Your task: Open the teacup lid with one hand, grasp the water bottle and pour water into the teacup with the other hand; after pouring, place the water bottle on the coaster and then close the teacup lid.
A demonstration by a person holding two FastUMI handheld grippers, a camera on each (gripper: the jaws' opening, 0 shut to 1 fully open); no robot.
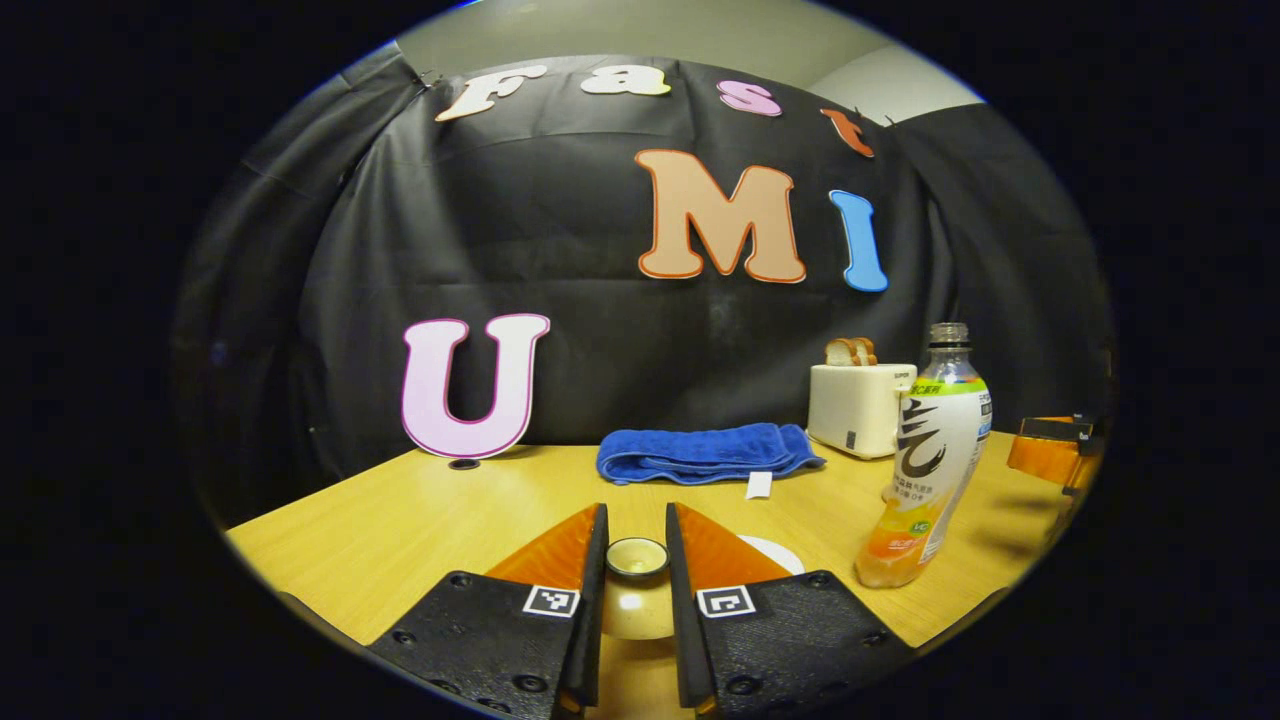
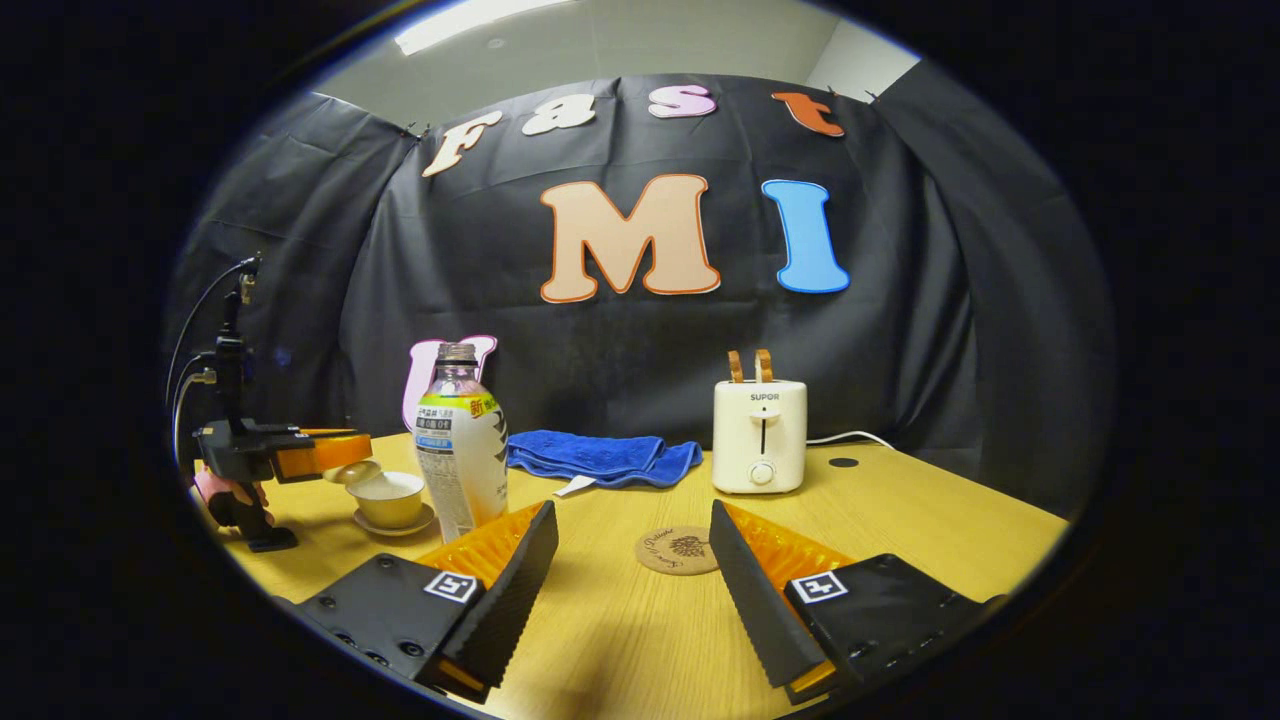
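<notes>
My left gripper [image 1: 636, 520] is shut on the knob of the cream teacup lid [image 1: 637, 600], which sits between its fingers. In the right gripper view the left gripper [image 2: 345, 450] holds the lid [image 2: 352, 472] tilted, just above and left of the open teacup [image 2: 388, 495] on its saucer [image 2: 392, 525]. The water bottle [image 2: 460, 450] [image 1: 925, 470] stands upright on the table right of the cup. My right gripper [image 2: 630, 545] is open and holds nothing, low over the table with the bottle ahead on its left. A round cork coaster [image 2: 680, 550] lies between its fingertips, farther off.
A white toaster [image 2: 760, 435] with bread in it stands at the back of the wooden table [image 2: 950, 540]. A folded blue towel [image 2: 600, 455] lies beside it. A hand [image 2: 225, 495] holds the left gripper at the table's left edge. The black cloth wall closes the back.
</notes>
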